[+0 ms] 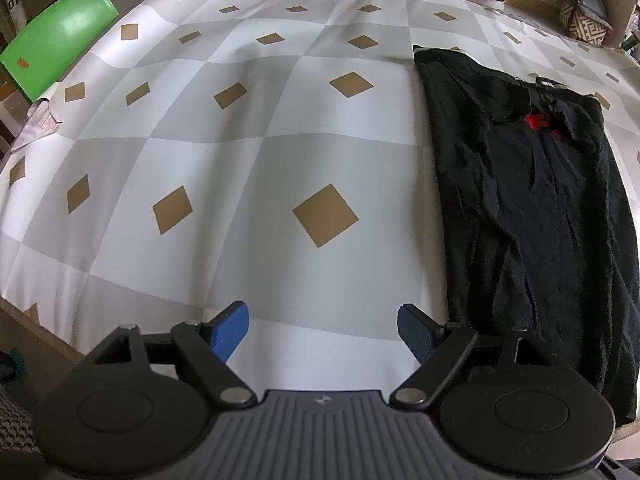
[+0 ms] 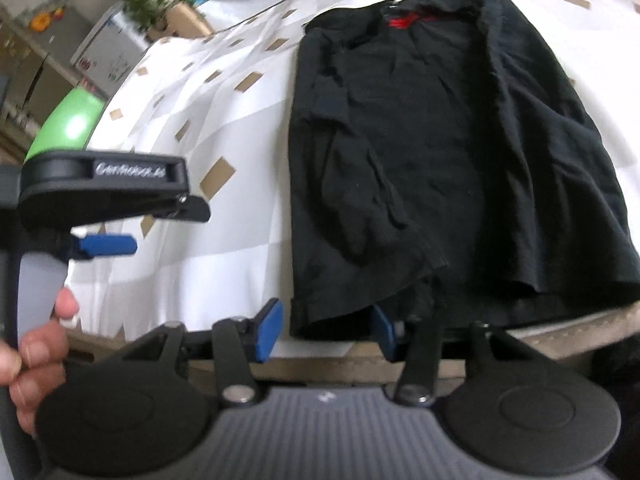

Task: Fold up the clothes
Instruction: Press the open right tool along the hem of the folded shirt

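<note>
Black cotton shirt (image 2: pixel 440 152) lies on the checkered tablecloth (image 1: pixel 248 168), sides folded inward. Right gripper (image 2: pixel 326 330) spread wide at its near hem; left gripper (image 1: pixel 323 334) wide, left of shirt. Likely hem-to-collar fold next: pinch hem.

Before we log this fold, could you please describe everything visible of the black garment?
The black garment looks like soft, wrinkled fabric with something red at its far neck end. Its sides are folded inward into a long strip lying flat on the checkered tablecloth, its near hem at the table edge. The open right gripper straddles the near-left hem corner; contact is unclear. The left gripper is apart, open.
</note>
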{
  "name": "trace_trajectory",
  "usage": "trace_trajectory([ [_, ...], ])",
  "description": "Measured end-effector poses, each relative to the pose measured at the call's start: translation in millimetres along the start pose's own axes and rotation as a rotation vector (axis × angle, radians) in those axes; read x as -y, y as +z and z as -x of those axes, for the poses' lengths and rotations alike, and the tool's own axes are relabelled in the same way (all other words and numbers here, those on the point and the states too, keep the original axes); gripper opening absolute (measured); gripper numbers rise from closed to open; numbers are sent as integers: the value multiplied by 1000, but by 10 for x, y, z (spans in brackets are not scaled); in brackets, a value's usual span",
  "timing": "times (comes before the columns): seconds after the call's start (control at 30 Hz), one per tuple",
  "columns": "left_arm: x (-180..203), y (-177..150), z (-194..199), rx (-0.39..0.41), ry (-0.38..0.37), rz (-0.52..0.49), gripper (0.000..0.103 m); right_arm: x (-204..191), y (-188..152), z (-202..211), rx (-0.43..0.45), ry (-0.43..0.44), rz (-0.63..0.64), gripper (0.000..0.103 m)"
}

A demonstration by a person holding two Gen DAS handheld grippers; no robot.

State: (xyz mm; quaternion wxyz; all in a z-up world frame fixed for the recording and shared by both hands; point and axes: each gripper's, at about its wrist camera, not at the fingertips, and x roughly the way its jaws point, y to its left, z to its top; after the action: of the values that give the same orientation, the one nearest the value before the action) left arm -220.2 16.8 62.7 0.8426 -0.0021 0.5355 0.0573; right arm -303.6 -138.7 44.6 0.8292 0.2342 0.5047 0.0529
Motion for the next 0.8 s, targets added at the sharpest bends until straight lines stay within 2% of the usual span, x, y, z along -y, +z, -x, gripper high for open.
trace_trajectory([
  [0.2, -36, 11, 1, 1, 14, 18, 81, 47, 27, -15, 23, 6, -82, 45],
  [0.27, -32, 12, -6, -2, 19, 17, 81, 56, 31, -24, 29, -1, -96, 36],
  [0.33, -25, 10, -9, -3, 22, 13, 81, 53, 45, -42, 31, -27, -85, 16],
  [0.4, -25, 11, -3, 1, 24, 11, 81, 64, 60, -63, 25, -21, -94, 9],
  [0.5, -55, 17, 2, 5, 30, 29, 81, -50, 67, -29, 48, -11, -10, 6],
  [0.6, -87, 21, 11, 12, 36, 49, 81, -312, 0, 34, 69, 11, 176, 6],
  [0.7, -85, 19, 12, 13, 38, 48, 81, -530, -127, -9, 53, 23, 362, 8],
  [0.8, -66, 14, 8, 12, 38, 34, 82, -627, -240, -127, 0, 36, 465, 10],
])
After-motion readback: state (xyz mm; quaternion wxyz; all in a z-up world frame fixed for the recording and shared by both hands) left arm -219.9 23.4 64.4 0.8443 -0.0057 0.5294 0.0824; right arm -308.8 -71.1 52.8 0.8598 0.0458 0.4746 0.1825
